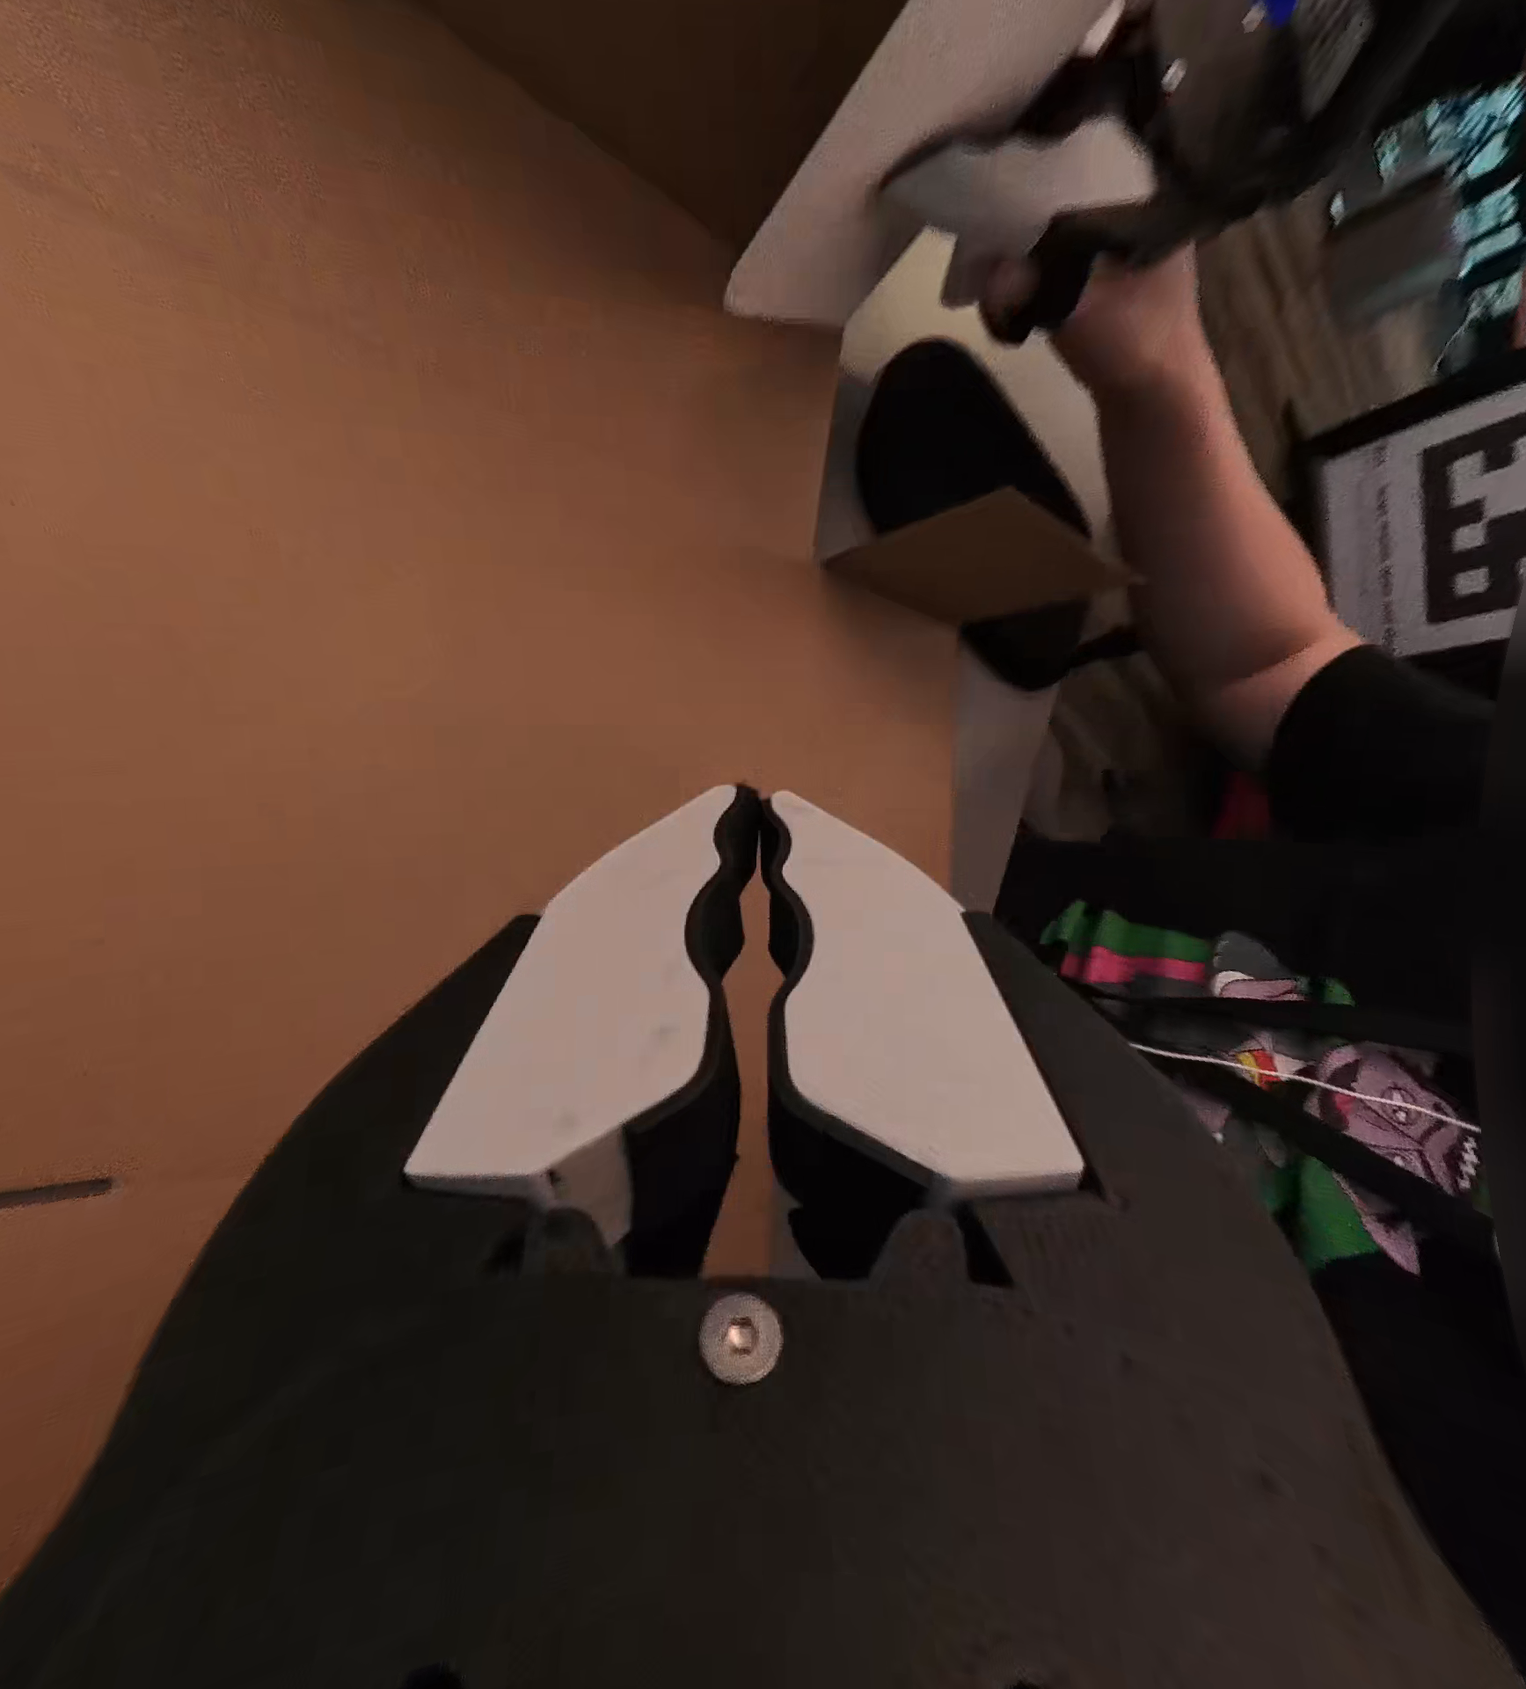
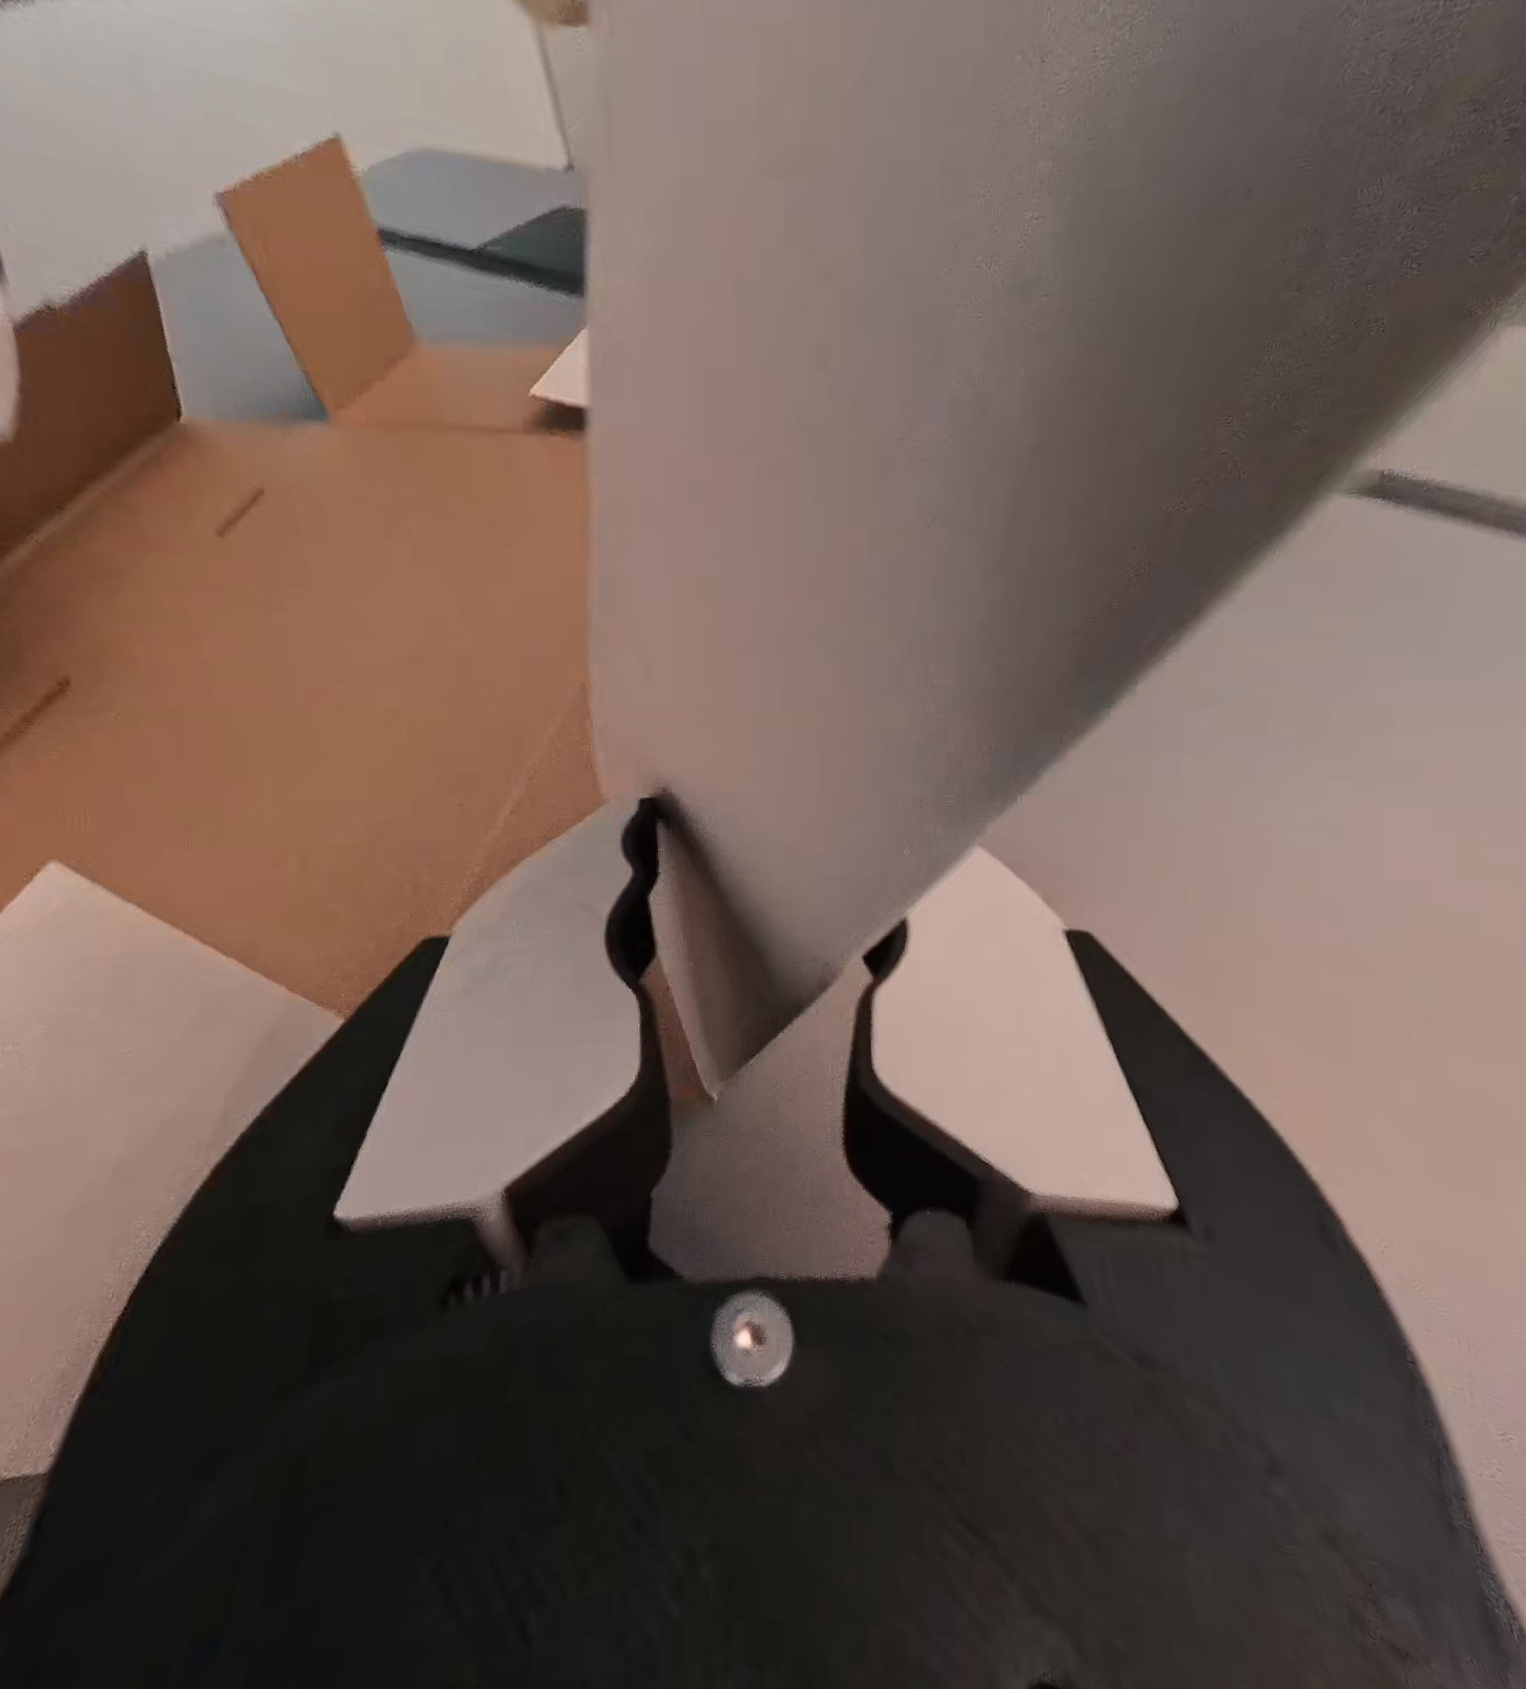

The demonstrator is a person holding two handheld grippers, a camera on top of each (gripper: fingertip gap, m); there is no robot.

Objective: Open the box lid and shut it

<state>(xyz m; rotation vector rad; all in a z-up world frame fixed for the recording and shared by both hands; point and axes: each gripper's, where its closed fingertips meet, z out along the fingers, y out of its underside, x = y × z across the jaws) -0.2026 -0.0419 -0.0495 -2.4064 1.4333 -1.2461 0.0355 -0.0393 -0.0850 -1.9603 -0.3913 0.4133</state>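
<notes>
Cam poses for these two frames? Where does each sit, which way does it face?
Left wrist view: on the left gripper, facing the box's brown inner panel; the person's forearm shows right.
Right wrist view: on the right gripper, facing the raised white lid flap between its fingers.
Shared: the flap and brown box interior.

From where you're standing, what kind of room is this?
Probably a lab or workshop for recording handling tasks, though little shows. An opened cardboard box lies on a pale table, a black-and-white square marker stands behind, and the right gripper clamps the white lid flap.
</notes>
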